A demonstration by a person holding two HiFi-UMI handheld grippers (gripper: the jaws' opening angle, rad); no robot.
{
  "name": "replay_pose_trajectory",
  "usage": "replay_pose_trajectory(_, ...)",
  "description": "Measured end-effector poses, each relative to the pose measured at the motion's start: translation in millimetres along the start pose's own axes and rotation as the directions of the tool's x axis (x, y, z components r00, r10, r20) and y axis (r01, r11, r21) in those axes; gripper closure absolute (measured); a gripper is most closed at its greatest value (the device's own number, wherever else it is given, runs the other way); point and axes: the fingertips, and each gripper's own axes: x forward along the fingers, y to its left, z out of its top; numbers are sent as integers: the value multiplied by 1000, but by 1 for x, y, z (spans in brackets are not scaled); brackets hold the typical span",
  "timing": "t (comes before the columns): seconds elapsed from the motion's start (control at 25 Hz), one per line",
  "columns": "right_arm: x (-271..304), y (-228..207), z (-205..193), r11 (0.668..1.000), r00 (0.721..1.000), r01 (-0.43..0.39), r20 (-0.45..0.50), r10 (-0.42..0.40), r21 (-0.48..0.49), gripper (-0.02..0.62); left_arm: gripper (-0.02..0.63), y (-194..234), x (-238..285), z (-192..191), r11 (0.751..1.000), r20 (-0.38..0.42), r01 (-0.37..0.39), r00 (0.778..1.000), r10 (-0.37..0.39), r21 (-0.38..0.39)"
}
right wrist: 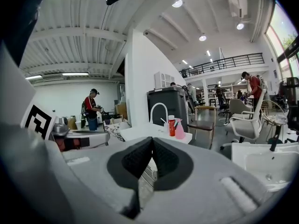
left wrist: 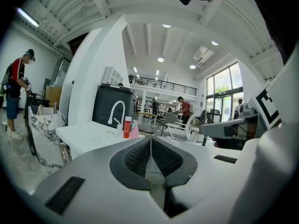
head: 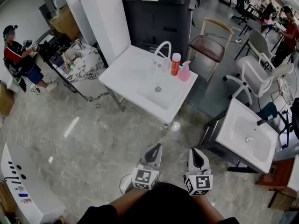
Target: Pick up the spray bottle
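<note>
Both tools nearest us, low in head view: left tool [head: 157,147], right tool [head: 195,152]. Each has jaws pressed together, nothing between, touching nothing.

Step, as we judge it: approach only, no grasp yet.

Pink spray bottle [head: 185,72] stands upright near far right corner of white table [head: 126,73], just beside orange bottle [head: 175,64], near faucet [head: 162,48], well apart from both tools.

Next move, we reckon: get closer to table, spread one tool's jaws, line up w/ spray bottle body w/o knocking orange bottle.
</note>
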Motion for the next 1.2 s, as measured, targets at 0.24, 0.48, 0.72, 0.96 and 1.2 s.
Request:
replay_pose_trajectory(0.24, 93, 19, 14, 999, 996, -48, -72, 47, -18, 597, 583, 67, 57, 9, 999, -49, 41, 998, -42, -21)
replay_pose_trajectory(0.48, 168, 32, 39, 997, 992, -64, -110, 59, -39, 597, 583, 114, 108, 38, 993, -18, 114, 993, -114, -20)
replay_pose_trajectory(0.72, 216, 22, 50, 998, 991, 30, -126, -36, -47, 597, 583, 151, 155, 52, 978, 1, 210, 978, -210, -2)
replay_pose_trajectory(0.96, 234, -8, 49, 991, 980, 128, -146, -133, -46, 597, 583, 169, 187, 51, 969, 3, 248, 969, -248, -8)
replay_pose_trajectory(1.2, 251, -26, 52, 985, 978, 172, -124, -171, -3, 597, 583, 166, 214, 45, 961, -37, 274, 961, -275, -27)
